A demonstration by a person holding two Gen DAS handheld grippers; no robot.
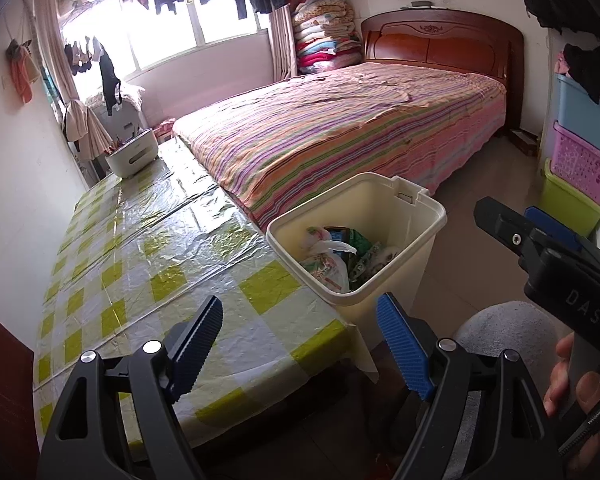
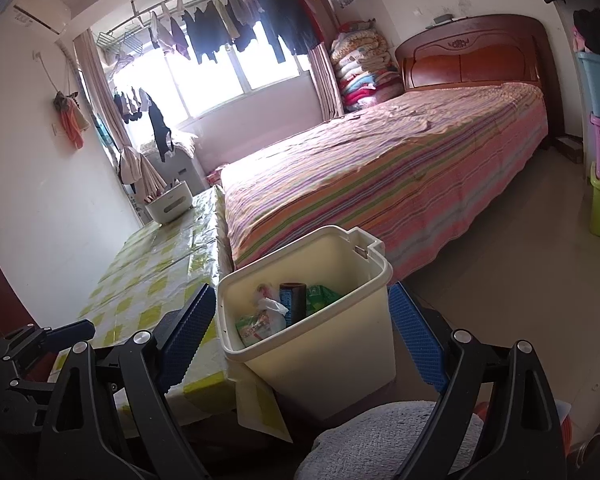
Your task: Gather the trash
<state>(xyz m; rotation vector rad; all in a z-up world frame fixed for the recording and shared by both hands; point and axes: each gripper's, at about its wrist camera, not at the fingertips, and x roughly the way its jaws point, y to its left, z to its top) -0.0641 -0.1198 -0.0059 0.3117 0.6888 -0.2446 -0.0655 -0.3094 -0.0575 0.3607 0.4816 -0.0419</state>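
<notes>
step: tabletop looking bare of trash, so you're likely finishing | bin standing beside tabletop, wrappers inside | left gripper and right gripper both gaping wide, holding nothing | next: scanning for leftovers | right view showing dark roll in bin; left view showing your hand

Bedroom w/ white walls & tan tile floor; bright window at far end, washing hung on a rail across it. Wooden-headboard bed w/ striped sheet, folded quilts stacked in the corner beside it. Bench in green-check cloth along left wall, touching bed; plastic crates stacked at right.
</notes>
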